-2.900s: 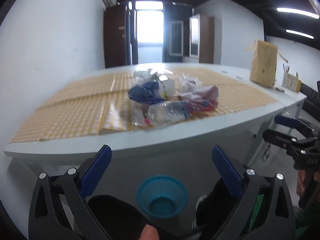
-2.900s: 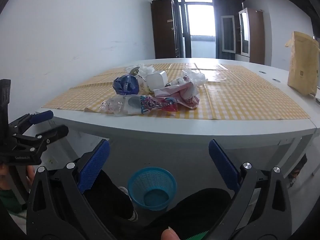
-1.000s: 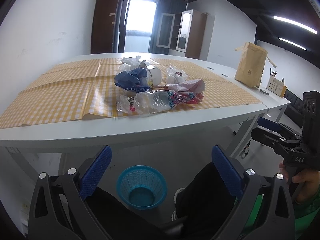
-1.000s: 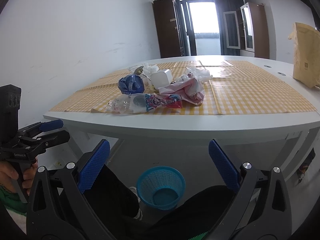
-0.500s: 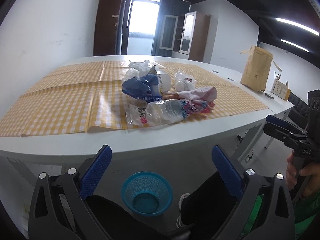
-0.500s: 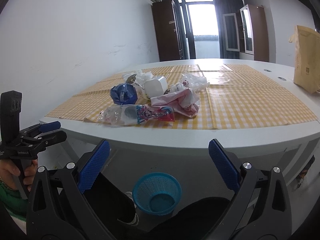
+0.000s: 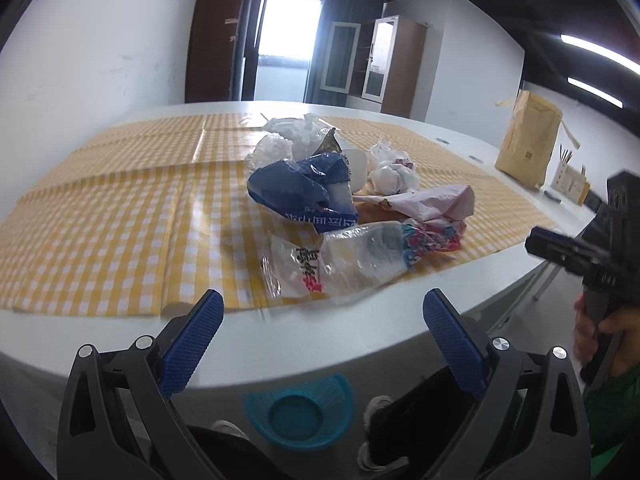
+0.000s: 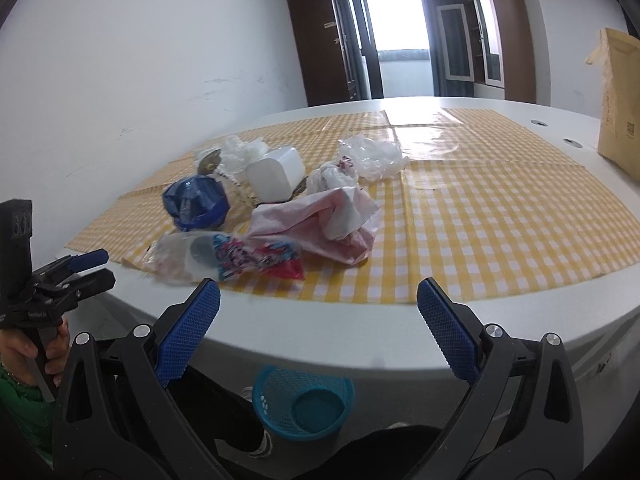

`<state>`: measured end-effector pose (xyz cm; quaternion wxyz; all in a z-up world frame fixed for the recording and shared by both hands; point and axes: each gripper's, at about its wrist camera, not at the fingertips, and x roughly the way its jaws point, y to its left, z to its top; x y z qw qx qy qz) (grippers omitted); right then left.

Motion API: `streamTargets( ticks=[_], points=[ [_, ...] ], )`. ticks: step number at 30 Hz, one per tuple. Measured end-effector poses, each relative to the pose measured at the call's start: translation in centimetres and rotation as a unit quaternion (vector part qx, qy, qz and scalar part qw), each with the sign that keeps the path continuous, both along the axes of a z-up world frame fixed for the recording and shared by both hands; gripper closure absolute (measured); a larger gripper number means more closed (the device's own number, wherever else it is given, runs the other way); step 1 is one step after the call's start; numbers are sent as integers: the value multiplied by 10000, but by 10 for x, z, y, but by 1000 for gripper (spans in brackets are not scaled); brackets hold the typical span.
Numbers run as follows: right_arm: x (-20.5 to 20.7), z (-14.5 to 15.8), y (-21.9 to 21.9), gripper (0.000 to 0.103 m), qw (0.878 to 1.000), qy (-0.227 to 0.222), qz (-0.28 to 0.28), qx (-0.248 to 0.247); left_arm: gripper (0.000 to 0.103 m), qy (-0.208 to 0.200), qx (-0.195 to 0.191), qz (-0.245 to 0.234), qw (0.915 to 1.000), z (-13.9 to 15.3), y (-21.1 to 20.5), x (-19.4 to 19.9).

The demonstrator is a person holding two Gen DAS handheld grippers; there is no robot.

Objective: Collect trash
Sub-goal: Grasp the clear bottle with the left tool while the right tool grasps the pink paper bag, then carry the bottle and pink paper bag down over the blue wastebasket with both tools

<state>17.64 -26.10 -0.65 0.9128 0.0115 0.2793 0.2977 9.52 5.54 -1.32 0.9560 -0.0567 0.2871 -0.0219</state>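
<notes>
Trash (image 7: 360,216) lay heaped on the checked cloth (image 7: 100,220) near the table's front edge, light, crinkly and slippery by our reckoning, so with the left gripper (image 7: 320,340) and right gripper (image 8: 316,332) both spread wide and empty we favoured pinching the nearest clear wrapper (image 7: 332,264) at a bunched fold.

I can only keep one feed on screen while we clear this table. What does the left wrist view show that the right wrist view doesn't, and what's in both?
Only the left wrist view shows the pencil holder near the table's far right edge and the ceiling lights. Only the right wrist view shows the white box clearly from its side and the round inserts in the table top. Both show the trash pile with the blue bag, the clear printed wrapper, the yellow checked cloth, the brown paper bag, the blue basket on the floor, and both grippers open and empty.
</notes>
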Motion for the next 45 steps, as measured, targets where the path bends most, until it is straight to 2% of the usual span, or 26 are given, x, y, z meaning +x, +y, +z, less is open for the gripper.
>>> streamTargets(
  ticks=[2,7,11,13,19,21,22,23,24,27,29,30,35,45],
  points=[
    [15,-1,3,17,10000,72,-24,-39,6,-16,250,-31,9997,-1,0,10],
    [48,-1,14,19,9997,123,-5,-197,6,72,64,-197,9998,1,12,30],
    [69,-1,24,24,9994,189,42,-294,6,185,199,-385,9989,-3,9,46],
    [78,-3,27,29,9991,241,20,-351,6,218,328,-442,9982,-6,5,52],
    [93,-15,30,52,9977,603,142,-283,13,405,113,-776,9961,-16,3,65],
    [95,-19,32,68,9973,665,201,-218,29,443,103,-822,9956,-19,3,68],
    [95,-20,33,70,9973,679,202,-206,31,450,98,-844,9954,-21,2,68],
    [94,-20,33,75,9974,663,174,-210,38,434,82,-852,9954,-21,1,68],
    [92,-19,32,81,9977,623,143,-225,50,418,67,-866,9953,-21,0,66],
    [82,-14,26,84,9987,469,71,-165,61,400,61,-935,9948,-20,-3,61],
    [75,-10,21,86,9992,369,15,-132,82,342,112,-905,9952,-19,-7,55],
    [72,-8,18,89,9995,303,-39,-120,86,327,81,-907,9953,-18,-8,51],
    [48,3,-1,90,9993,-40,-353,-67,92,129,-54,-851,9963,-13,-7,29],
    [-5,16,-33,91,9980,-306,-508,196,93,-149,0,-720,9973,2,-16,-17]
  ],
)
